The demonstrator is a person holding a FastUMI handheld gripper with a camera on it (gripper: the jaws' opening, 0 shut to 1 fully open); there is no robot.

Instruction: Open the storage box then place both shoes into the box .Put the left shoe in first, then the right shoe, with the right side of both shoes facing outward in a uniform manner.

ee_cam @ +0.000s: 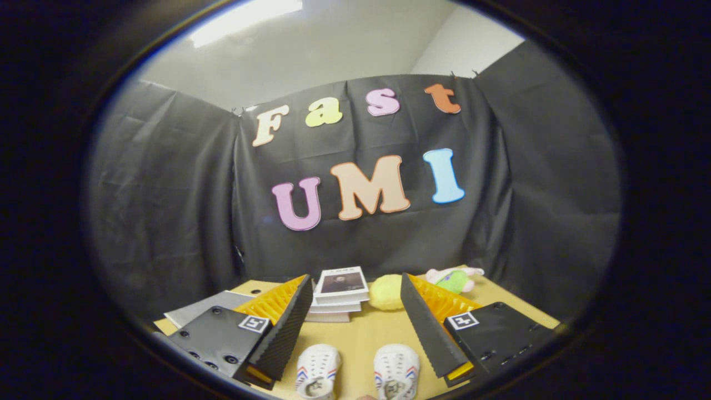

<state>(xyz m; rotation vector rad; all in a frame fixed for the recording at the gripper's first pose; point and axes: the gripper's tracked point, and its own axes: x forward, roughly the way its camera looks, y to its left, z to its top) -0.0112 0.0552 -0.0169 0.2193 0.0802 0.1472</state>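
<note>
Two small white shoes with red and blue side stripes stand side by side on the wooden table, toes pointing away from me: one shoe [317, 370] nearer the left finger, the other shoe [395, 370] nearer the right finger. My gripper [355, 300] hangs above them, open wide, with nothing between its fingers. The black ridged pad of the left finger [289, 328] and that of the right finger [425, 328] flank the shoes. A grey flat thing [194, 311], partly hidden behind the left finger, may be the storage box or its lid.
Beyond the fingers lies a stack of books [339, 291] on the wooden table [361, 333]. A yellow plush ball [386, 293] and a green and pink plush toy [455, 279] sit at the back right, close to the black cloth wall.
</note>
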